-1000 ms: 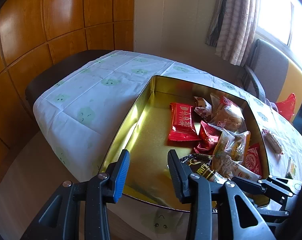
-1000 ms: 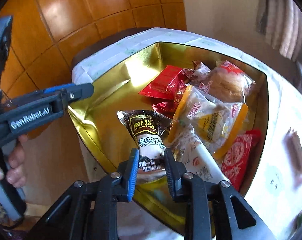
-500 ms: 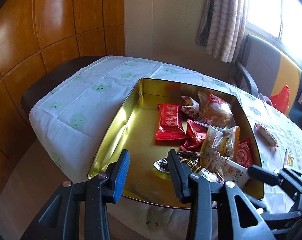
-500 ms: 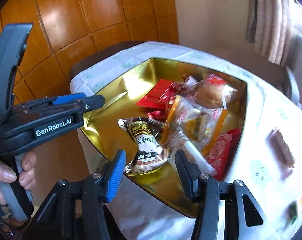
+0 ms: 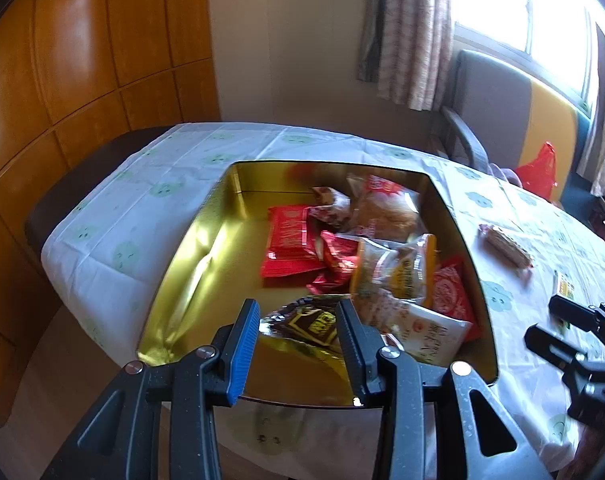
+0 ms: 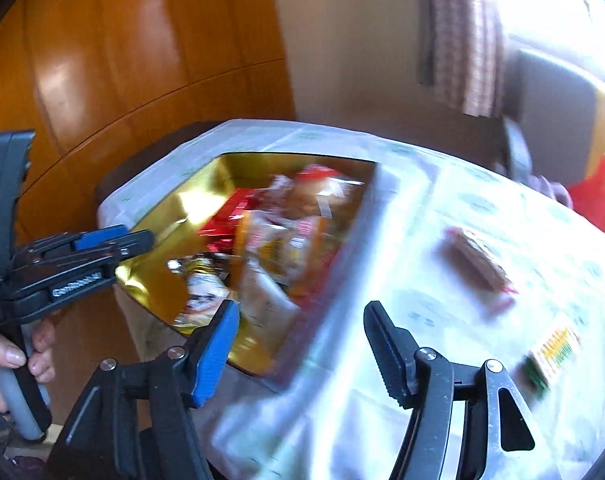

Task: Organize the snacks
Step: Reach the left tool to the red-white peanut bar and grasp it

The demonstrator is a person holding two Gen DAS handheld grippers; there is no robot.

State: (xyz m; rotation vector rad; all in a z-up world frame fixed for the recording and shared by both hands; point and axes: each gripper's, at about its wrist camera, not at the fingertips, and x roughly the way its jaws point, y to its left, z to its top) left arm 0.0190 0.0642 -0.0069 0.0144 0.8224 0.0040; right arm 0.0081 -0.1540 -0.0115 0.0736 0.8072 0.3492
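At far left in my right wrist view, a hand [image 6: 6,364] grips the handle of my left tongs [image 5: 298,320]. Their jaws stand partly spread and pinch nothing, hovering over the near edge of the shallow gold metal tin [image 5: 190,256] on the counter [image 5: 150,184] with its pale patterned cloth.

Inside the tin, nearest me, lies the dark brown and gold foil snack packet [image 5: 306,324]. Behind it sit a flat red wrapper [image 5: 290,240], clear bags of pastries [image 5: 398,272] and a white packet [image 5: 434,336].

Further right, my right tongs [image 6: 302,344] have just been opening; they are now spread wide with nothing between them, above the cloth beside the tin. Beyond them, outside the tin, lie a brownish wrapped bar [image 6: 478,268] and a small green and yellow packet [image 6: 550,356], well apart from the tin.

I judge these loose packets light, soft and crinkly, with slippery film. The bar looks easiest to take across its middle, narrow way, gently enough not to crush it.
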